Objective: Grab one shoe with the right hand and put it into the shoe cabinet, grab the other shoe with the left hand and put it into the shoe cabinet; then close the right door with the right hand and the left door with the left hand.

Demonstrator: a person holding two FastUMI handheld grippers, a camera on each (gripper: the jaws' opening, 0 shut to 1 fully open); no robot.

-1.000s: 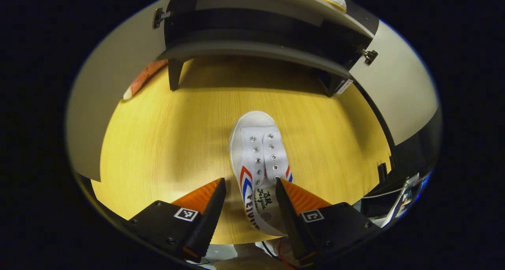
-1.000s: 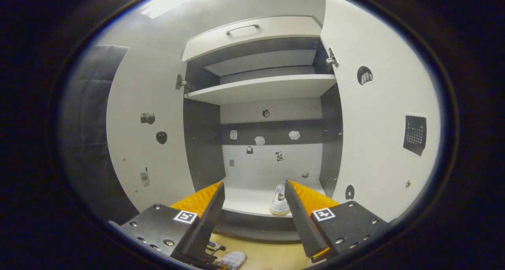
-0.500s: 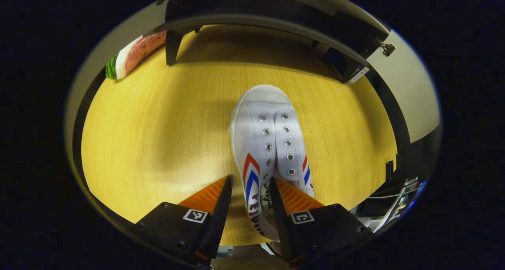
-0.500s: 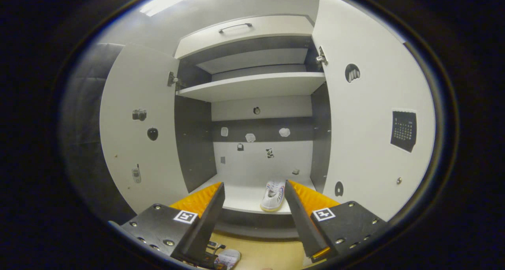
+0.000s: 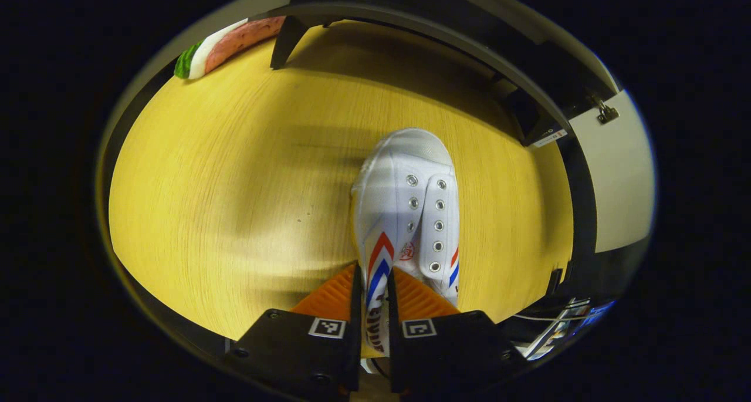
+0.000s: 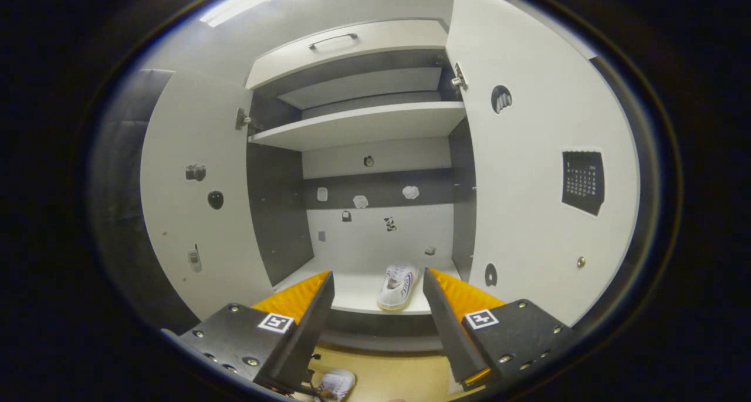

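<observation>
The left gripper point(image 5: 371, 308) was clamped on the heel of a white shoe point(image 5: 408, 214) lying on the wooden floor point(image 5: 234, 185) before the cabinet point(image 6: 364, 126). The right gripper point(image 6: 375, 308) hung with fingers apart, facing the cabinet, both doors open. The other shoe point(image 6: 398, 279) sat on the bottom shelf point(image 6: 346, 287).

In the left gripper view, a yellow wood-grain floor point(image 5: 234, 173) carries a white shoe point(image 5: 410, 214) with red and blue chevrons, toe pointing away from the fingers point(image 5: 328, 299), heel end lying between them. Far beyond the fingers, toward the upper left, a watermelon-slice object point(image 5: 226, 47) lies at the floor's edge, and the dark cabinet leg point(image 5: 284, 41) stands on the floor just beside it. In the right gripper view, the cabinet's white bottom shelf point(image 6: 358, 287) carries a second white shoe point(image 6: 398, 279) just beyond the gap between the fingers point(image 6: 290, 299), nearer the right one.
</observation>
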